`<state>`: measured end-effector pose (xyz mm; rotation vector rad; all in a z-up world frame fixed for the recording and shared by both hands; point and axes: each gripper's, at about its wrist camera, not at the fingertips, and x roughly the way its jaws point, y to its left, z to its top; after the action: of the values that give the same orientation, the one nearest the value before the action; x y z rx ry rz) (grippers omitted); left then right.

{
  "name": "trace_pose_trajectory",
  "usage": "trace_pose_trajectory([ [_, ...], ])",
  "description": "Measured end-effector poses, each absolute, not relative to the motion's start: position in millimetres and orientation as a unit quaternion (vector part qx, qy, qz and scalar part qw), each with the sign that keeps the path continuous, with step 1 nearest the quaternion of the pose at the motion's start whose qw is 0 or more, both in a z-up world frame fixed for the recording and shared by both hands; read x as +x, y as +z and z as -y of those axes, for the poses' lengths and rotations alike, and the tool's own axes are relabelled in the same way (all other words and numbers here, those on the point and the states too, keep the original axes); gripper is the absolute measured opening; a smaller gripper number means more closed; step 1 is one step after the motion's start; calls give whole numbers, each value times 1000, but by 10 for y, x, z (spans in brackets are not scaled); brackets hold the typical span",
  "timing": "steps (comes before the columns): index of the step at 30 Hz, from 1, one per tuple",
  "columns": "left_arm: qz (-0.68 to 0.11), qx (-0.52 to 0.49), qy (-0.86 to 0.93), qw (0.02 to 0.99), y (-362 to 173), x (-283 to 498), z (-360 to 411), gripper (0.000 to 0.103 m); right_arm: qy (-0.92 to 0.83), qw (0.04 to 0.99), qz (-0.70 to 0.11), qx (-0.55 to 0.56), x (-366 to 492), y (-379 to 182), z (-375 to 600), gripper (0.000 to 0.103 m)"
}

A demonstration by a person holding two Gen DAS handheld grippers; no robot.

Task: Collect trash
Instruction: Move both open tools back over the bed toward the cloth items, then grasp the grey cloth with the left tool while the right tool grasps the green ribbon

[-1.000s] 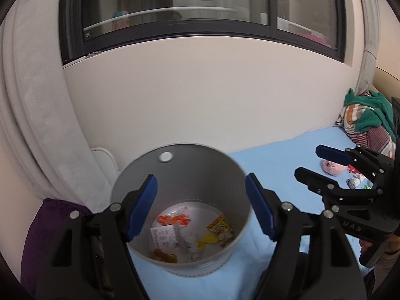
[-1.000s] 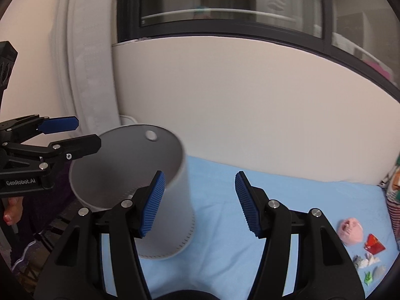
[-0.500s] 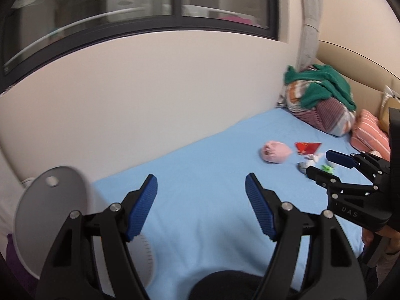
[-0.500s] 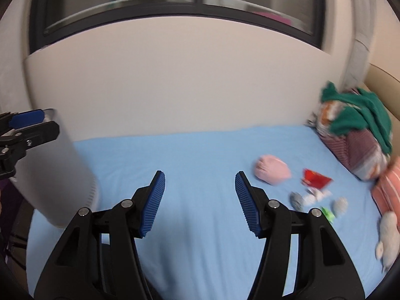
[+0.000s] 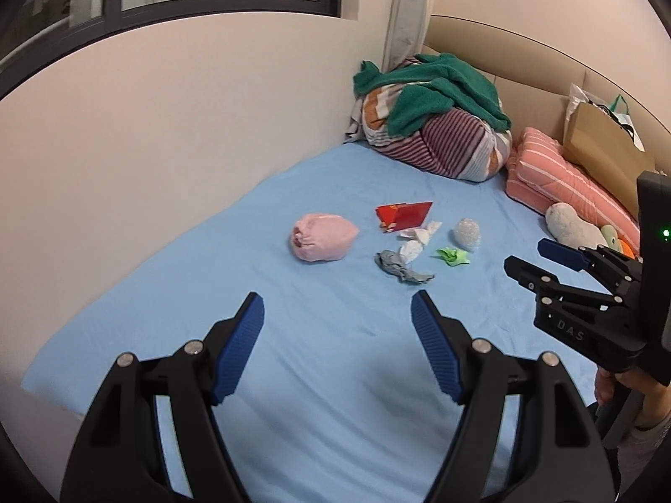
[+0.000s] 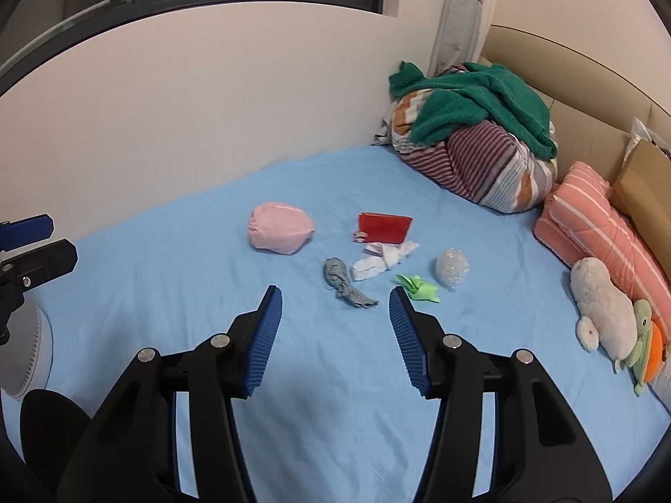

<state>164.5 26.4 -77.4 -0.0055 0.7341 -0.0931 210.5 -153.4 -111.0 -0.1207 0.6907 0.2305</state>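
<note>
Litter lies in a cluster on the blue bed sheet point(image 5: 176, 293): a pink wad point(image 5: 323, 237), a red wrapper point(image 5: 402, 214), white tissue point(image 5: 413, 243), a grey scrap point(image 5: 398, 266), a green scrap point(image 5: 453, 256) and a clear crumpled ball point(image 5: 467, 232). My left gripper point(image 5: 337, 297) hangs open and empty short of them. My right gripper point(image 6: 335, 293) is also empty, its jaws closing a little, with the grey scrap point(image 6: 344, 281) just beyond its tips. The white bin point(image 6: 29, 360) shows only at the right wrist view's left edge.
A striped bedding bundle with a green towel point(image 5: 436, 125) fills the far corner. A pink striped pillow point(image 5: 566, 184), plush toys point(image 6: 604, 310) and a brown paper bag point(image 5: 604, 146) line the right side. A wall runs along the bed's far edge.
Both grippers swung right and down, away from the bin toward the litter. The bin left the left wrist view. The right jaws narrowed slightly.
</note>
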Motion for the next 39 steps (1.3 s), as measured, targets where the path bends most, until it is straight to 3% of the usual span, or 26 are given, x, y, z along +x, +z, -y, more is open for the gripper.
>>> trace_pose_trajectory([
  [14, -409, 0, -110, 906, -1549, 2806, 513, 73, 66, 924, -376, -19, 3050, -1768, 2241, 51],
  [35, -489, 15, -114, 865, -2987, 4155, 892, 72, 61, 891, -450, -13, 4233, -3073, 2442, 51],
  [36, -491, 12, -116, 864, -3020, 4167, 902, 69, 61, 890, -452, -14, 4259, -3106, 2436, 51],
  [37, -492, 11, -120, 862, -3054, 4177, 917, 59, 61, 889, -454, -15, 4269, -3120, 2431, 51],
  [39, -496, 12, -122, 860, -3116, 4209, 946, 48, 64, 885, -460, -19, 4300, -3172, 2410, 42],
])
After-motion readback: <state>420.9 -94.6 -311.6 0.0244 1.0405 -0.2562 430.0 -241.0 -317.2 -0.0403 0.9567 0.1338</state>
